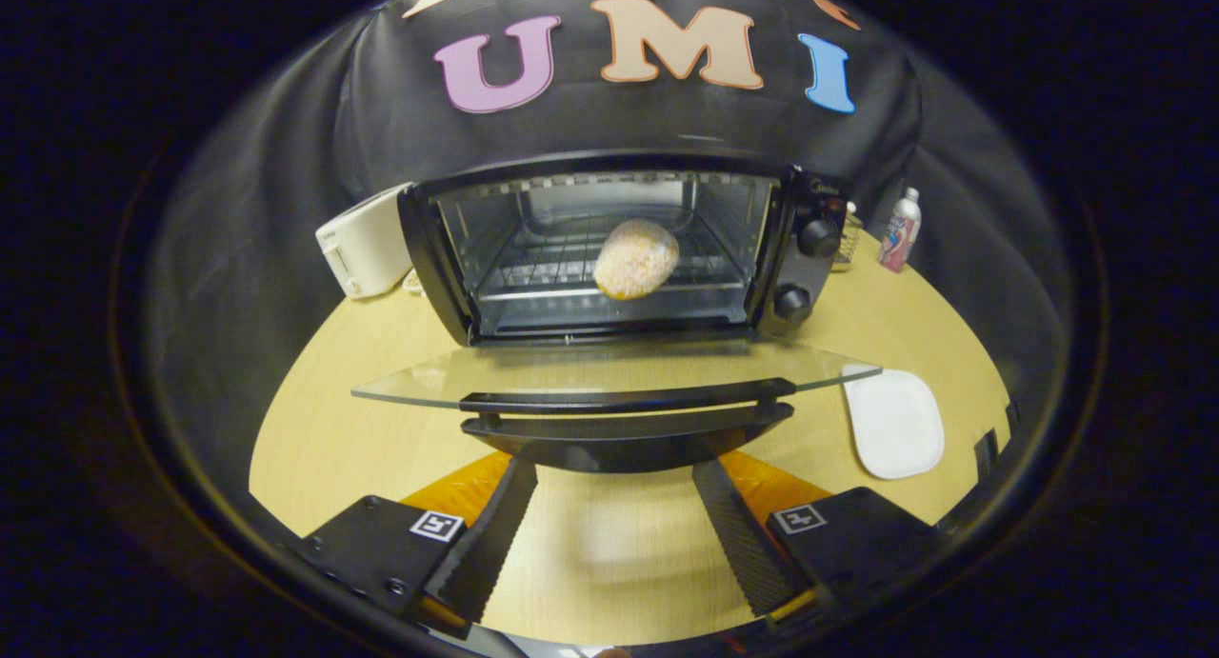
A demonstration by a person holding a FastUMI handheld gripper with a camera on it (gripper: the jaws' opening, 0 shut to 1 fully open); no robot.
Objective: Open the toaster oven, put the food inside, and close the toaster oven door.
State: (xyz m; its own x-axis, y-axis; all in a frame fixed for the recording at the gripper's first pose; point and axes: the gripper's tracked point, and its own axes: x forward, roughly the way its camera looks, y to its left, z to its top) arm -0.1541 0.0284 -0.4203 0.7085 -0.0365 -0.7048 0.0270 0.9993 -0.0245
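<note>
The black toaster oven (805,258) stands at the back of the table with its glass door (609,372) folded down flat toward me. A round, crumb-coated piece of food (636,258) lies on the wire rack (533,272) inside the oven. The door's black handle (624,415) is just ahead of my fingertips. My gripper (614,506) is open, its fingers spread wide below the handle with nothing between them but bare tabletop.
A white toaster (367,244) stands left of the oven. A white oval plate (893,422) lies on the wooden table (324,429) to the right of the door. A small bottle (900,229) and a wire basket (848,239) are behind the oven's right side.
</note>
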